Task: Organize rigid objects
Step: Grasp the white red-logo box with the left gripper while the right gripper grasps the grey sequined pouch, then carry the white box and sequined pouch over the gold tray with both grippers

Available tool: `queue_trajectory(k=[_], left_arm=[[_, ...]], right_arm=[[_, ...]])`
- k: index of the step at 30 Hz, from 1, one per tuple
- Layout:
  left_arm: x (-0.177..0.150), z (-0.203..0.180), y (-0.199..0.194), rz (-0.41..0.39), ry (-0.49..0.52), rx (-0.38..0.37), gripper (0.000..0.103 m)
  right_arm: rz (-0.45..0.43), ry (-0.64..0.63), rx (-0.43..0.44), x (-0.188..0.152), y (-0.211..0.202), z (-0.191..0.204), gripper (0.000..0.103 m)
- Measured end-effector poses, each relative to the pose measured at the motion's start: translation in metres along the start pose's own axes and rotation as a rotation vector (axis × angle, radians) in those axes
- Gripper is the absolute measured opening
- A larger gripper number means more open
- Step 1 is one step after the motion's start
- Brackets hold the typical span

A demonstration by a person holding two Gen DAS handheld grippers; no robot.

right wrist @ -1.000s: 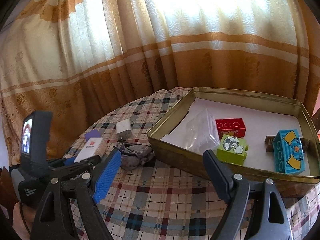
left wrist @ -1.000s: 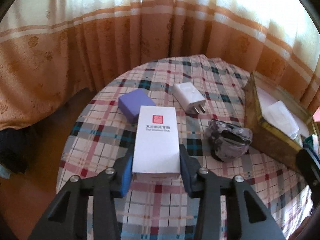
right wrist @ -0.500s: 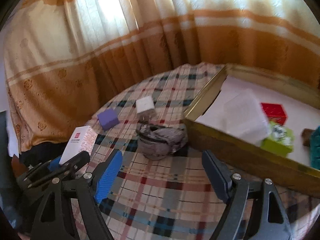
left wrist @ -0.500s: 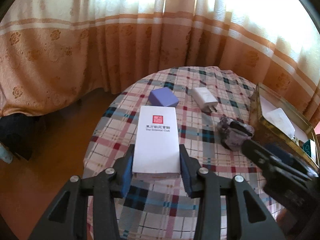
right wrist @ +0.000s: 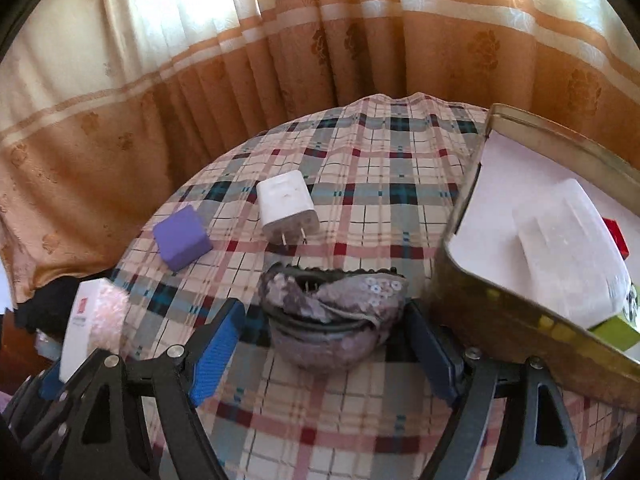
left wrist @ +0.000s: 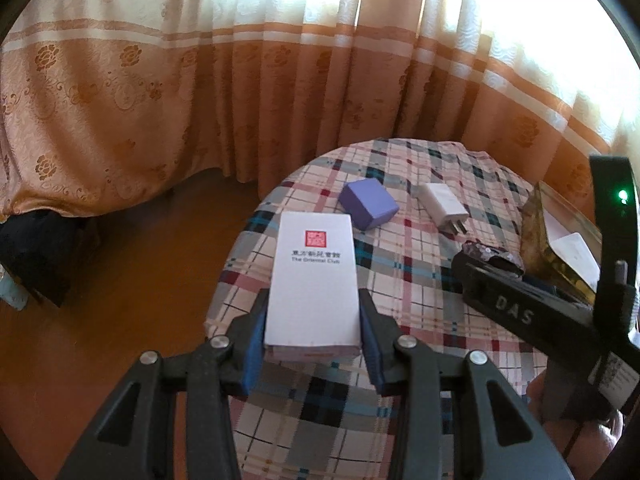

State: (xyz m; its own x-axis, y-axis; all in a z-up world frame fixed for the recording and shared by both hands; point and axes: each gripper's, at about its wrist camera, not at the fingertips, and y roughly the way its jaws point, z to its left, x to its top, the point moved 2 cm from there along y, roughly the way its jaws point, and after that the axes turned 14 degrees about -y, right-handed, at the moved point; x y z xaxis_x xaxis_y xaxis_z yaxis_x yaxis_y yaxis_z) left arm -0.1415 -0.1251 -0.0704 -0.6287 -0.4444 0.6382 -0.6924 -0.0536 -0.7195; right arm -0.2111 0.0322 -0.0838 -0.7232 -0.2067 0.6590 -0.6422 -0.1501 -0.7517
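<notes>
The left gripper (left wrist: 313, 332) has its jaws clamped on the white box (left wrist: 313, 280), low in the frame's centre. The right gripper (right wrist: 326, 344) stands wide, its jaws just closing either side of the sequinned pouch (right wrist: 334, 316), not yet pressing it. Several blocks already lie in the tin (right wrist: 500, 320) at right. The purple block (right wrist: 182, 238) and charger (right wrist: 286, 204) remain on the table (right wrist: 380, 184).

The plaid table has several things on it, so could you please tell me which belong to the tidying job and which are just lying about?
Part of the job:
- white card box, clamped in the left gripper
- purple block
- white charger
- gold tin tray
- right gripper, closing around the pouch, not yet touching it

Just lying about:
- sequinned pouch, which looks soft
- curtain
- plaid tablecloth
</notes>
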Motion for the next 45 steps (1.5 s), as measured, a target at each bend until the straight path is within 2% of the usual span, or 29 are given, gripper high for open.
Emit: queue_trajectory(k=[1,6,10,15,19,22,28,45], left_arm=[[0.000,0.001,0.001,0.000,-0.002,0.002,0.041],[-0.001,0.002,-0.001,0.000,0.000,0.001,0.041],[-0.001,-0.001,-0.005,-0.008,0.002,-0.004,0.041],[0.000,-0.008,-0.012,-0.026,0.006,-0.009,0.041],[0.001,-0.018,-0.019,-0.043,0.017,-0.023,0.041],[0.001,-0.028,-0.025,-0.059,0.028,-0.042,0.041],[0.000,-0.057,-0.039,-0.089,0.066,-0.097,0.041],[-0.020,-0.173,-0.064,-0.107,0.261,-0.252,0.041]], right_arm=[[0.006,-0.012,-0.016,0.001,0.001,0.001,0.074],[0.013,-0.060,-0.029,0.000,-0.001,0.005,0.073],[0.006,-0.075,-0.001,-0.004,-0.004,0.007,0.072],[-0.062,-0.096,0.039,-0.011,-0.030,0.010,0.072],[-0.134,-0.100,0.030,-0.012,-0.059,0.005,0.072],[-0.186,-0.076,0.016,-0.009,-0.079,-0.007,0.072],[-0.263,-0.046,-0.087,-0.007,-0.110,-0.043,0.072],[-0.289,0.148,-0.276,-0.020,-0.145,-0.154,0.072]])
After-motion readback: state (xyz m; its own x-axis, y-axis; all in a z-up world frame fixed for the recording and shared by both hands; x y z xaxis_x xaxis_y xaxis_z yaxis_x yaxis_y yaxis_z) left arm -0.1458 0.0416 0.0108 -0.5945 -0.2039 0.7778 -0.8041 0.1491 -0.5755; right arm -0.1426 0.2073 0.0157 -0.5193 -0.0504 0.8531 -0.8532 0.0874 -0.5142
